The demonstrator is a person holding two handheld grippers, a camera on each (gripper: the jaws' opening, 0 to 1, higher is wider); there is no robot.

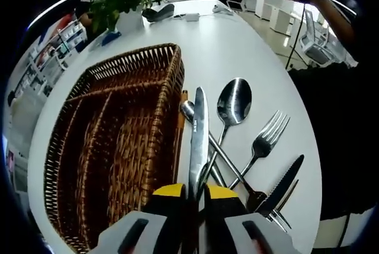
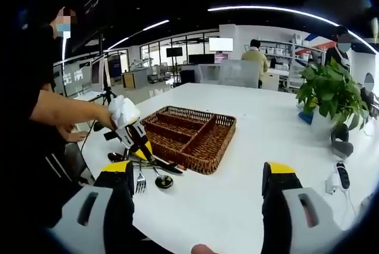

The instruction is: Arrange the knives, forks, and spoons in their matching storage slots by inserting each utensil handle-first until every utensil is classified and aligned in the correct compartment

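In the left gripper view, the left gripper (image 1: 197, 198) sits nearest, its yellow-tipped jaws drawn narrow around a table knife (image 1: 198, 141), whose blade runs straight away from the camera. Just right of it on the white table (image 1: 237, 47) lies a loose pile of utensils: a spoon (image 1: 232, 107) with its bowl pointing far, a fork (image 1: 265, 141) with tines angled far-right, and a dark serrated knife (image 1: 283, 184) nearest the table's right edge, their handles crossing under the held knife. Immediately left of the held knife stands the wicker tray (image 1: 118, 147), its long compartments showing nothing inside. Farther off, a potted plant (image 1: 121, 2) stands near the table's far-left edge. In the right gripper view, the right gripper (image 2: 198, 186) hangs with jaws spread wide, gripping nothing, well apart from the tray, while a person's gloved hand (image 2: 122, 111) holds the other gripper over the utensils.
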